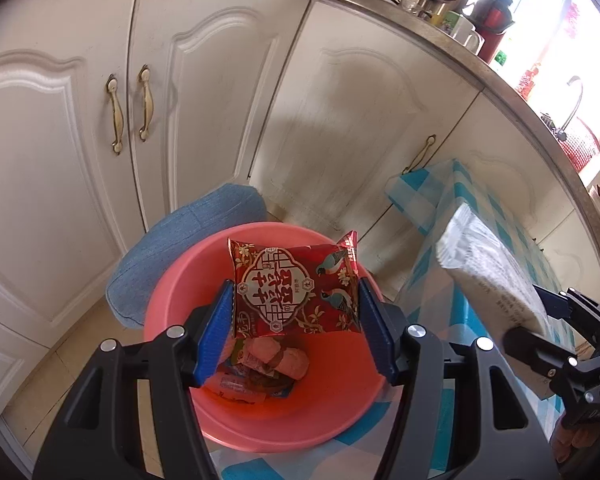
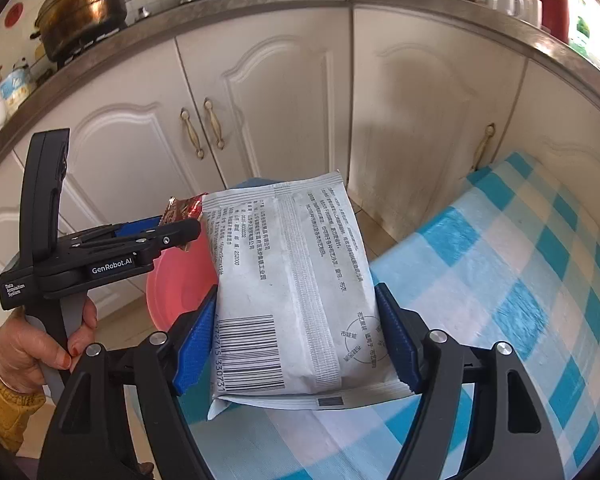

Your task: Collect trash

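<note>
At the left, the person's left hand (image 2: 40, 352), in a mustard-yellow sleeve (image 2: 4, 404), grips the handle of the left gripper (image 1: 296, 300). Its blue pads (image 1: 216, 332) are clamped on the two side edges of a red snack packet (image 1: 296, 288) printed with birds and flowers, which hangs over the pink basin (image 1: 172, 292). The basin stands at the table's near-left corner, on a blue-and-white checked tablecloth (image 2: 500, 280). In the basin's bottom lie several other wrappers (image 1: 268, 368), pink and blue among them. Behind the basin, off the table's left edge, sits a blue cushion (image 1: 172, 248), in front of white cabinet doors (image 1: 60, 160) with brass handles.

To the right, the right gripper (image 2: 300, 332) has its blue pads (image 2: 196, 340) pressed against both sides of a white packet (image 2: 292, 280), held back side up so that the barcode, centre seam and printed text show. In the left wrist view this packet hangs over the table, to the right of the basin and apart from it. Pots and flasks stand on the counter (image 2: 260, 0) above the cabinets.
</note>
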A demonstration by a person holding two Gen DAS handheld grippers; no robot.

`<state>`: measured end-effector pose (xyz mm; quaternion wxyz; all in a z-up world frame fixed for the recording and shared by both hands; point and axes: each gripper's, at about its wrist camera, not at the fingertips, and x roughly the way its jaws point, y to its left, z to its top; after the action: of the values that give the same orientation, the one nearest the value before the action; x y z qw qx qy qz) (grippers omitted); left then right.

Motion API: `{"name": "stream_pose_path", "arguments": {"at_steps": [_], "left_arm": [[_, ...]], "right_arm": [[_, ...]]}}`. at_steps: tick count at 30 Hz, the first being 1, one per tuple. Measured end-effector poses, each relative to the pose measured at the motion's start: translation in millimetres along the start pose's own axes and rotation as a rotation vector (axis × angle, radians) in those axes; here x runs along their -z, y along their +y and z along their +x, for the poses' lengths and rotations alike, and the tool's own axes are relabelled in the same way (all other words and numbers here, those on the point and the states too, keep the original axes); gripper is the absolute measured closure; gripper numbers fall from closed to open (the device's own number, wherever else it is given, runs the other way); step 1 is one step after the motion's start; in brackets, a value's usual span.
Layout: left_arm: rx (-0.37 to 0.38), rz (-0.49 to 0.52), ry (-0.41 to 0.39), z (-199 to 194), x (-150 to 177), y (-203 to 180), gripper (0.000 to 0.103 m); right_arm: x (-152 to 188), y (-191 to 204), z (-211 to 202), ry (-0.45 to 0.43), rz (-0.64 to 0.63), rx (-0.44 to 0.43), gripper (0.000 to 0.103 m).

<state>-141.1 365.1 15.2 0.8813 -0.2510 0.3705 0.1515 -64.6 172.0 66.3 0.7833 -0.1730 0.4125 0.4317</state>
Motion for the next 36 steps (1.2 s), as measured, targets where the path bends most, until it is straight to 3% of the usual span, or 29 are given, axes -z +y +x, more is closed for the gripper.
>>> {"name": "stream_pose_path", "arguments": {"at_steps": [4, 8, 13, 15, 27, 36], "left_arm": [[-0.002, -0.023, 0.017, 6, 4, 9, 0.041], [-0.012, -0.031, 0.035, 13, 7, 15, 0.040], [-0.035, -0.010, 0.057, 20, 10, 16, 0.029], [-0.045, -0.006, 0.064, 22, 11, 15, 0.021], [-0.125, 0.091, 0.056, 18, 8, -11, 0.016], [-0.215, 0.264, -0.045, -2, 4, -72, 0.013]], "right_arm": [[-3, 10, 16, 0.030, -0.031, -0.014, 0.028], [-3, 15, 33, 0.066, -0.040, -0.006, 0.021], [2, 13, 28, 0.016, -0.017, -0.013, 0.015], [4, 2, 21, -0.007, 0.020, -0.012, 0.015], [28, -57, -22, -0.122, 0.258, 0.028, 0.010], [64, -98, -56, -0.169, 0.418, 0.071, 0.010]]}}
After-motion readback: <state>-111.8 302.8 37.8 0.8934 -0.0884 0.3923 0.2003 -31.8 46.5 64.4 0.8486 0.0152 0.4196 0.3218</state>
